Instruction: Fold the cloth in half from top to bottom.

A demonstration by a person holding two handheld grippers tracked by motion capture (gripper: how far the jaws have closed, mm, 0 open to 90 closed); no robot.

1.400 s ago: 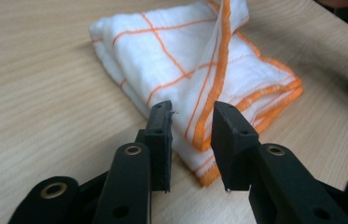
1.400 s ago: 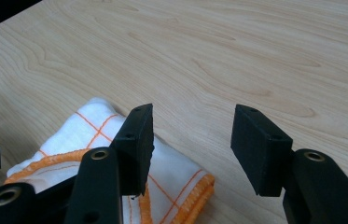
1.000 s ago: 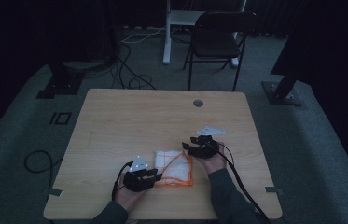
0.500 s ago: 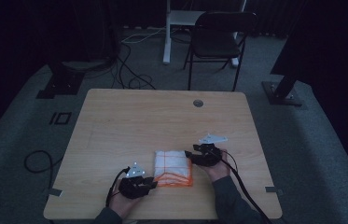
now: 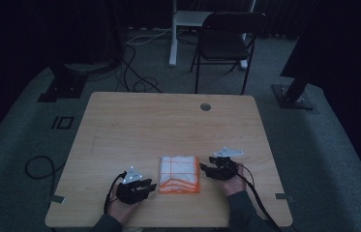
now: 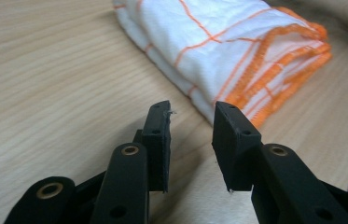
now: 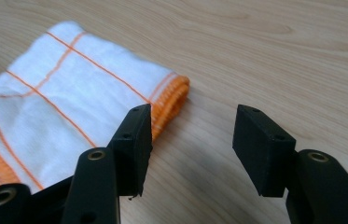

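High view shows the folded cloth (image 5: 180,174) lying near the surface's (image 5: 134,125) front edge, between the left claw (image 5: 145,186) and right claw (image 5: 206,170), both with jaws parted and holding nothing.

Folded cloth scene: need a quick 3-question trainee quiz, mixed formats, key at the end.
1. True or false: the left gripper is clamped on the folded cloth.
2. Which colour are the stripes and stitched edge of the folded cloth? A) blue B) orange C) green
3. Fill in: in the high view, the folded cloth lies on the table between the left gripper and the ____ gripper.

Key:
1. False. Its jaws stand apart with bare wood between them, short of the cloth.
2. B.
3. right. The right gripper is also open and holds nothing; one jaw overlaps the cloth's edge in its view.
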